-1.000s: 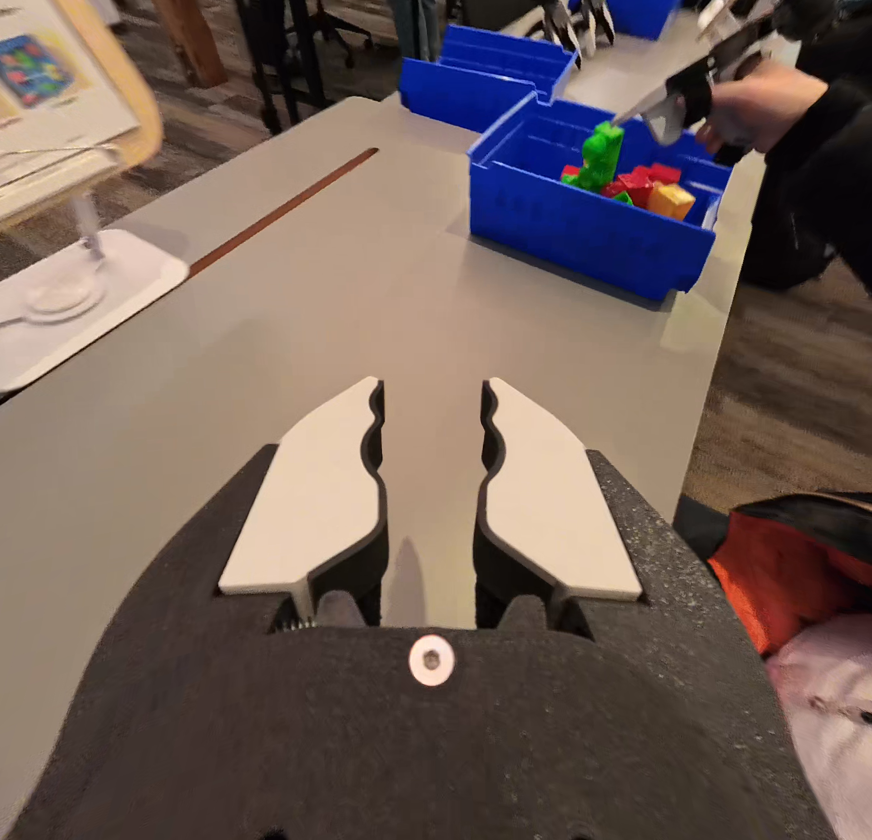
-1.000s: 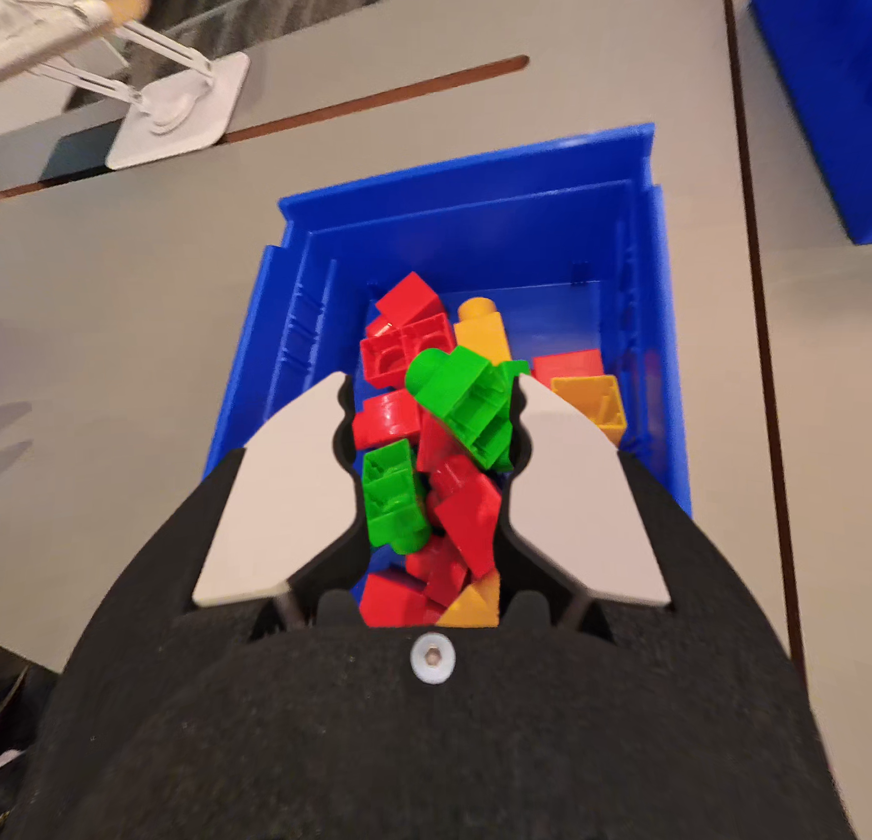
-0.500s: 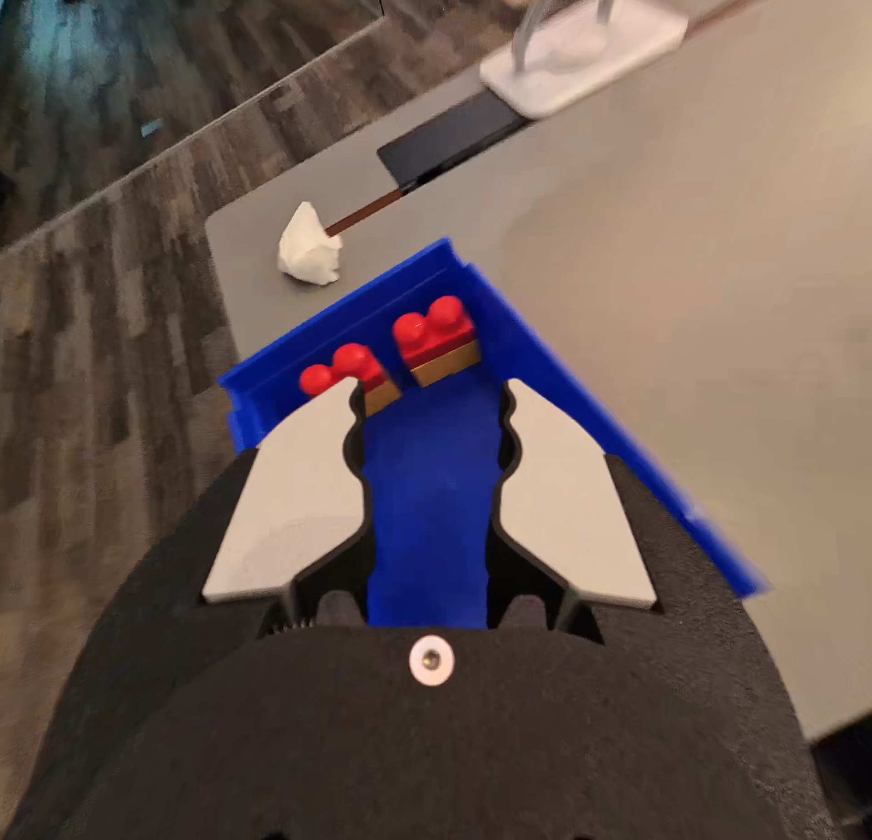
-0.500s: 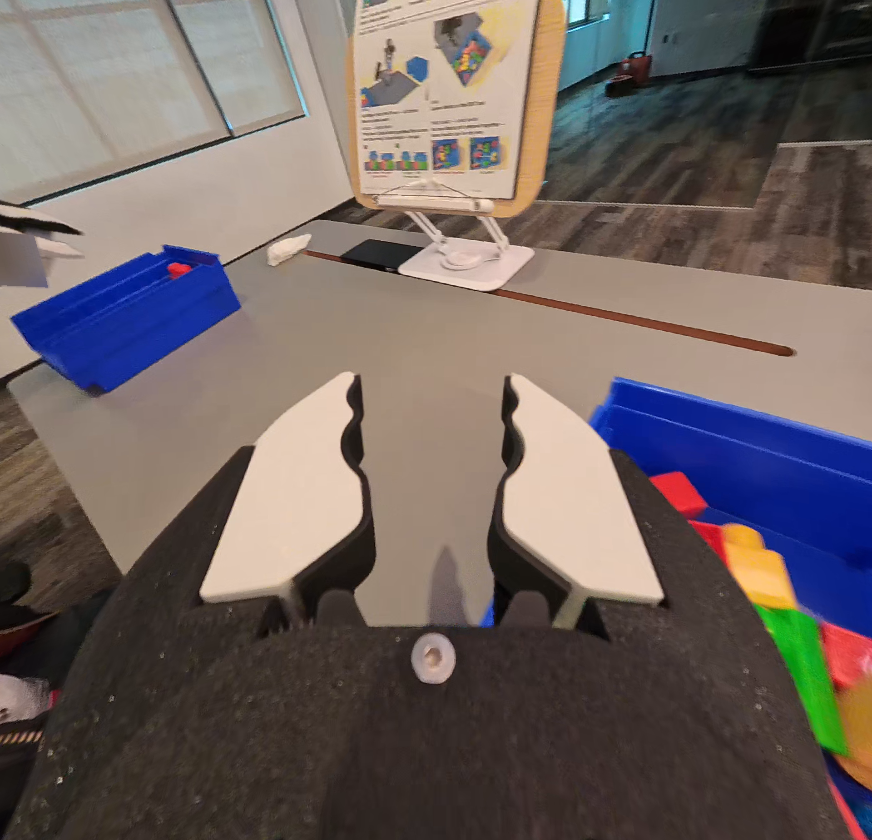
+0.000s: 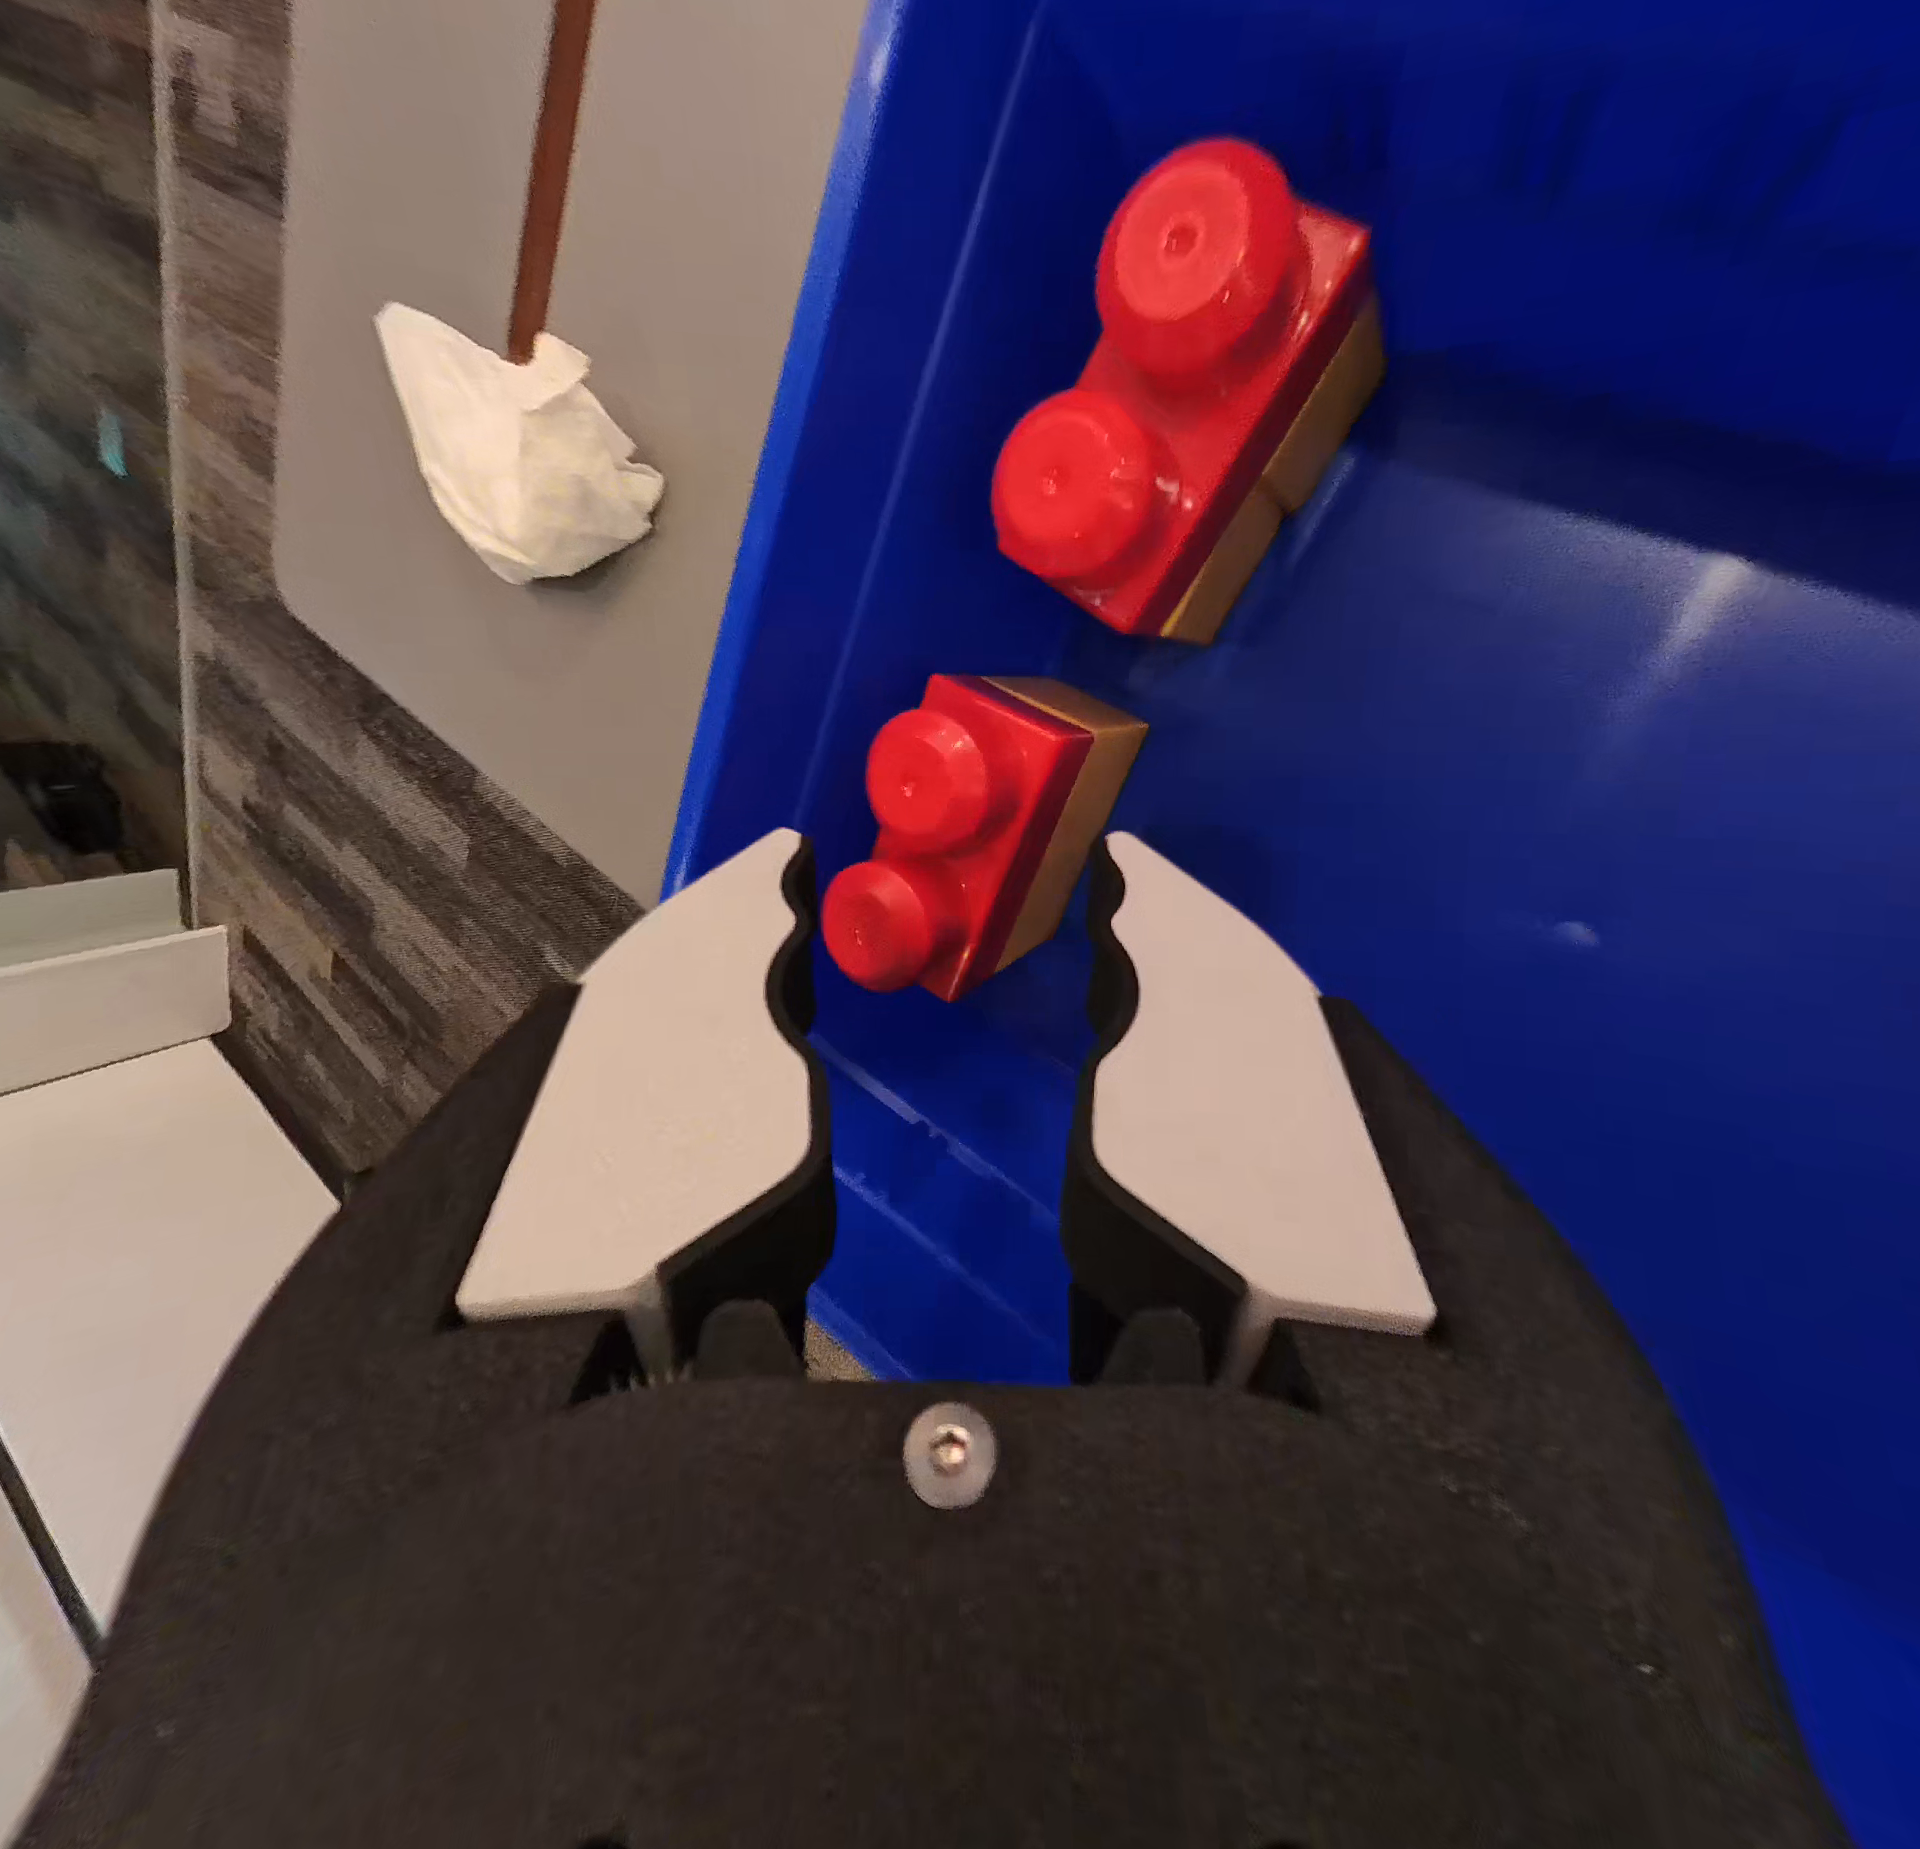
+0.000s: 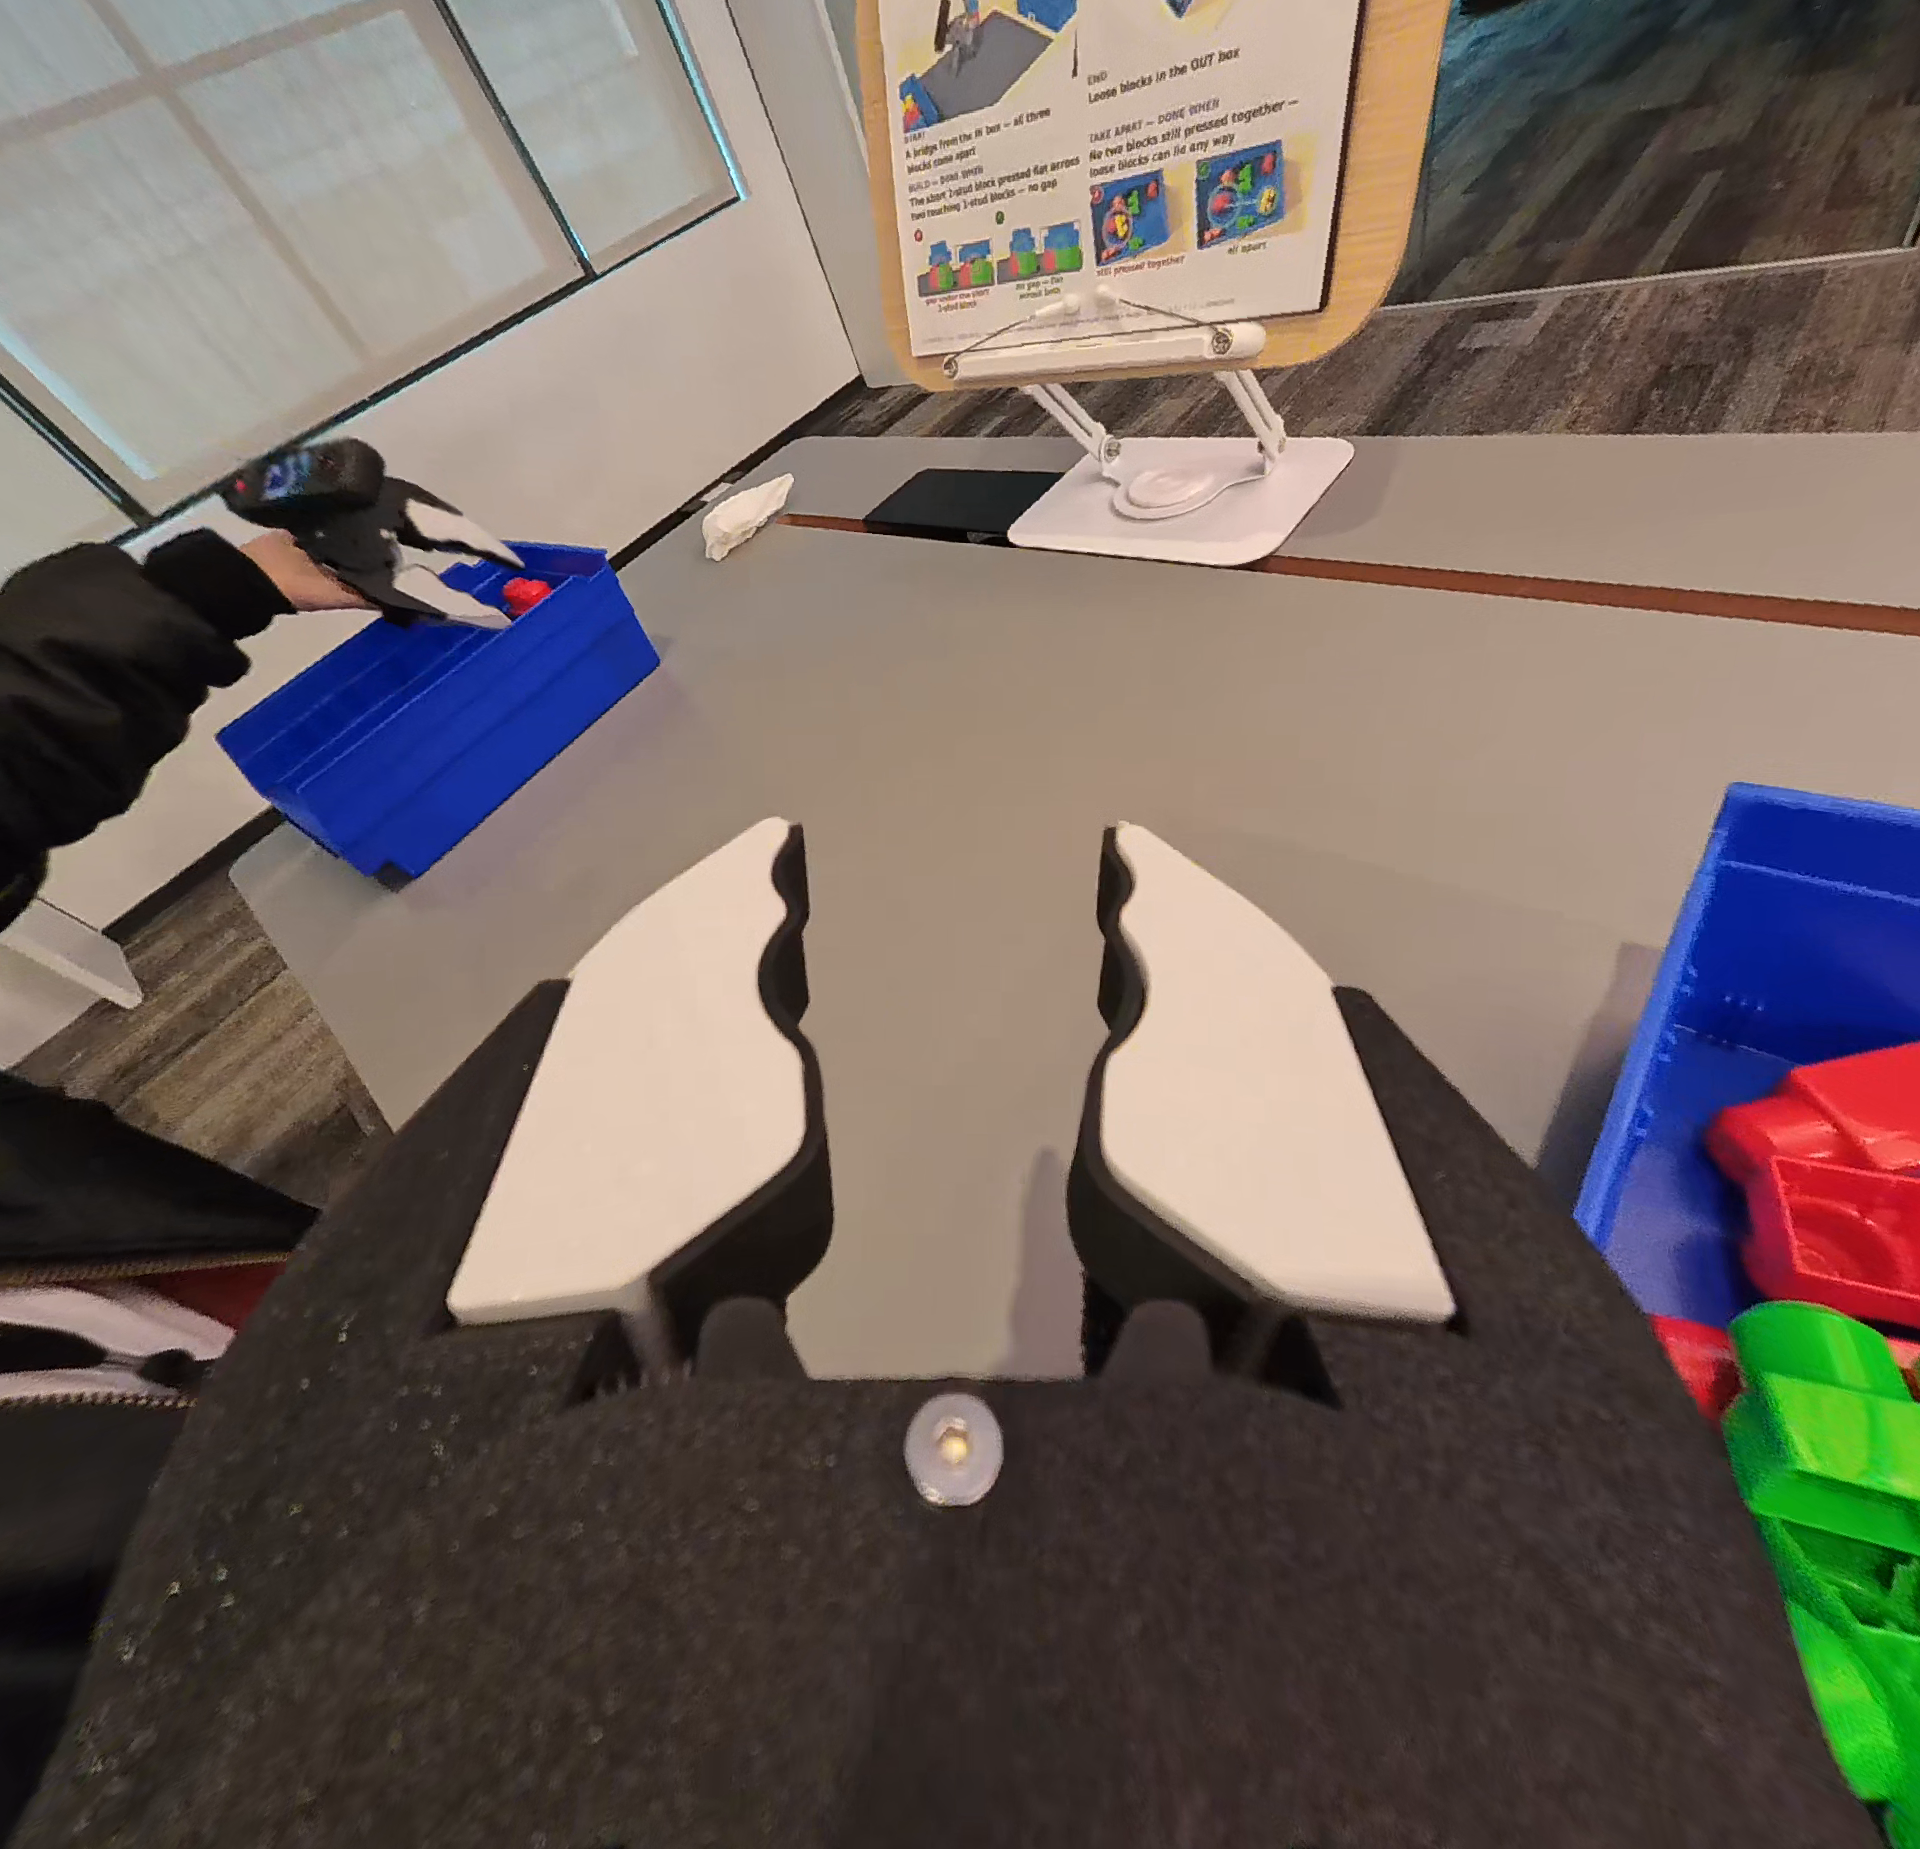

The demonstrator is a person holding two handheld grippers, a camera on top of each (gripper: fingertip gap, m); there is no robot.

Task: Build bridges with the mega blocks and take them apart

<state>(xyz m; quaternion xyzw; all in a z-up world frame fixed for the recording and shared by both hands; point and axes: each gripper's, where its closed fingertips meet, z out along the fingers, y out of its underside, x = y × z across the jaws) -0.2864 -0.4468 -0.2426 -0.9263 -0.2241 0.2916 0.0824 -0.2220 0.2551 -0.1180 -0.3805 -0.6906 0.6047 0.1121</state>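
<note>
Closer now over the blue bin point(image 5: 1558, 864), the left gripper point(image 5: 951, 854), fingers spread and empty, should straddle the near red block point(image 5: 956, 843) squarely before clenching

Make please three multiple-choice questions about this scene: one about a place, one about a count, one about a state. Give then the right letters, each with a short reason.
1. Where is the left gripper?
A. above the bin of mixed blocks
B. at the blue bin holding the red-topped stacks
C. beside the instruction board

2. How many red-topped stacks lie in that bin?
A. one
B. two
C. four

3. How stand the jaws of the right gripper?
A. open, holding nothing
B. shut on a green block
C. shut on a red block

Answers
1. B: its open fingertips flank the nearer red two-stud block on a tan block inside the bin.
2. B: the nearer stack and a farther red-on-tan stack are the only ones showing.
3. A: only bare grey table shows between its fingers; the green block lies off to the side.
</note>
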